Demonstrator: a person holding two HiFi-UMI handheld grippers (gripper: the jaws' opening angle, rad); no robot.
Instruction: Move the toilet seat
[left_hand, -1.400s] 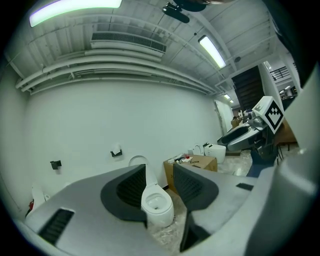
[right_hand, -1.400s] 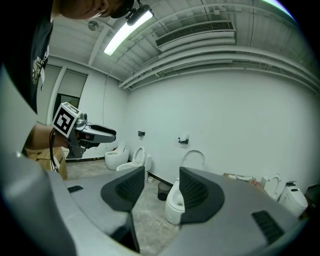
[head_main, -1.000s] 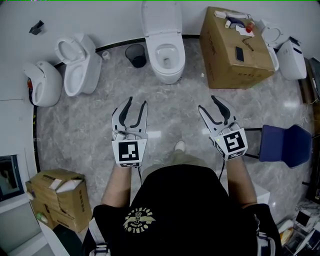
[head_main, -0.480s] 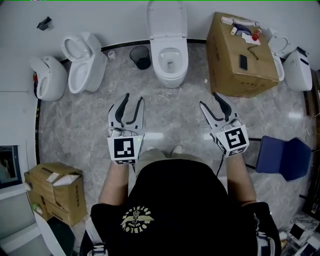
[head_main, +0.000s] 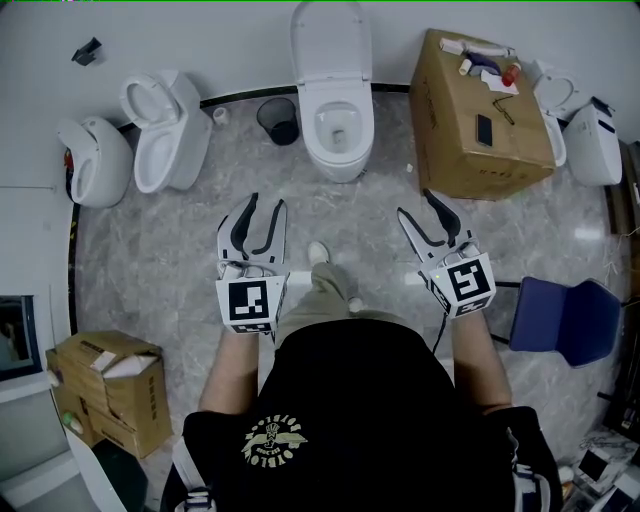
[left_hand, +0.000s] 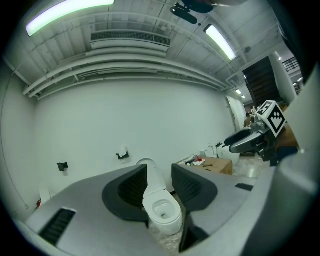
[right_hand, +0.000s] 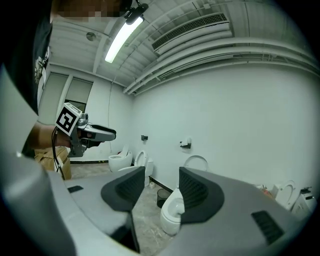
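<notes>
In the head view, the toilet seat (head_main: 331, 45) was seen raised against the wall at 12 o'clock, well apart from both grippers. The left gripper (head_main: 265, 204) was held spread and empty, its jaws having just been closing. The right gripper (head_main: 417, 203) was likewise spread and empty. A black waste bin (head_main: 279, 119) stood at 9 o'clock of the toilet (head_main: 336, 135), its contents unseen. At 3 o'clock, a cardboard box (head_main: 480, 120) bore bottles on top.

In the left gripper view, the toilet was framed between the parted jaws, far off.

In the right gripper view, it was partly covered by the 3 o'clock jaw.
</notes>
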